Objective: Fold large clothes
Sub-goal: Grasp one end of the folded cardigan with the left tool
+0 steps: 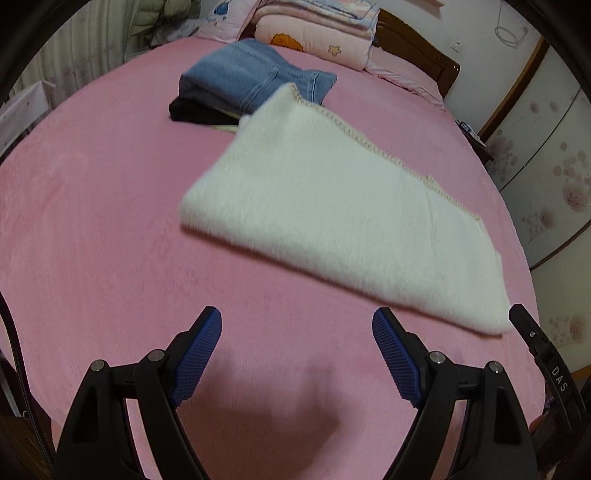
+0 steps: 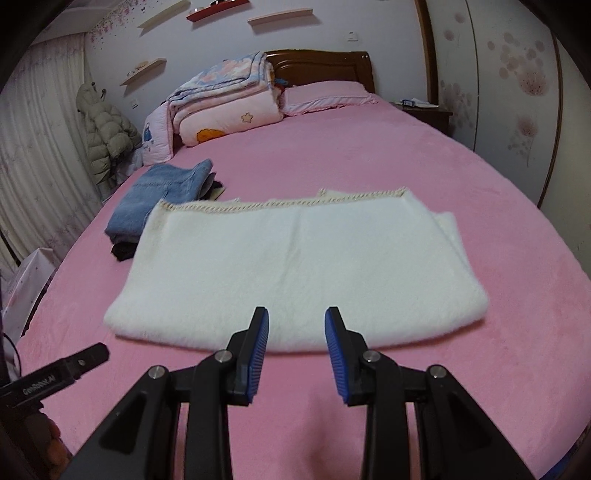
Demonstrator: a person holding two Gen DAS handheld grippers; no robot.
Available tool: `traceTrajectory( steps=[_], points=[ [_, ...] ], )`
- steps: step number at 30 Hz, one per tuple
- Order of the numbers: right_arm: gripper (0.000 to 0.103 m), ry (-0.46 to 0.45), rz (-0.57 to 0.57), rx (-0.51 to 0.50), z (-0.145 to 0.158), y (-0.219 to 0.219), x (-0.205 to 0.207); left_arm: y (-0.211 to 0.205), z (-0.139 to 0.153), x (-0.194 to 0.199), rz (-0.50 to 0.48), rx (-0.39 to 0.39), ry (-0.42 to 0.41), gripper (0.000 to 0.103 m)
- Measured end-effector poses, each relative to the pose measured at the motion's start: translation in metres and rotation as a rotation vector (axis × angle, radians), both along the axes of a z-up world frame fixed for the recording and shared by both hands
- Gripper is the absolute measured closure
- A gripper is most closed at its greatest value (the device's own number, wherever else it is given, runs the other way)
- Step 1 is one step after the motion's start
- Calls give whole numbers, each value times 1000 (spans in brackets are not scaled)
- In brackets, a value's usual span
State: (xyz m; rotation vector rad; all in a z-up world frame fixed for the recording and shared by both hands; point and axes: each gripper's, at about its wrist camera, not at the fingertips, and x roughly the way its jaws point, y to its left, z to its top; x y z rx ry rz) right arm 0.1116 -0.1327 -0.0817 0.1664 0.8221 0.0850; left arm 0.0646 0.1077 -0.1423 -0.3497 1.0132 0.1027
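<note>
From the left wrist, the left gripper [image 1: 297,325] hangs over bare pink sheet with its jaws spread wide and nothing between the blue pads [image 1: 199,354]. The white fluffy garment [image 1: 332,225] lies folded into a long flat band, running from the far middle toward the near right, its crocheted trim [image 1: 373,146] along the far edge. It sits just beyond and to the right of the claw, apart from it; that spacing suggests the fold is laid and the hand is free of it. At the far end the band overlaps a small stack: folded blue jeans [image 1: 251,77] on top of something black [image 1: 195,110], probably pieces already done and set aside. The tip of the right gripper [image 1: 532,336] pokes in at the near right edge.

From the right wrist, the right gripper [image 2: 296,325] holds its jaws partly spread, a narrow gap between the pads, pinching nothing. It floats over the sheet just short of the garment's near folded edge, which lies square across the view, trim on the far side. The jeans stack is at the far left of it, partly tucked under the corner.

The bed [image 2: 406,166] is broad, covered in soft plush pink, with folded quilts [image 2: 225,107] and a pillow [image 2: 325,94] against a dark wooden headboard [image 2: 321,66]. A puffy coat [image 2: 103,133] hangs by the curtains at left; shelves [image 2: 218,14] sit on the wall, and a flowered wardrobe [image 2: 517,74] stands at right.
</note>
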Motion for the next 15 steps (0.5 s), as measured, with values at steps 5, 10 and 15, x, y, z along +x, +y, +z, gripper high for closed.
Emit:
traceTrajectory(
  steps=[5, 10, 15],
  points=[
    [71, 3, 32, -16, -15, 14, -19, 4, -16, -2, -10, -7, -15, 20],
    [71, 19, 48, -47, -34, 22, -15, 19, -44, 10, -26, -152, -93, 20],
    [71, 30, 41, -55, -47, 26, -2, 38, -83, 34, 5, -341, -138, 20]
  ],
)
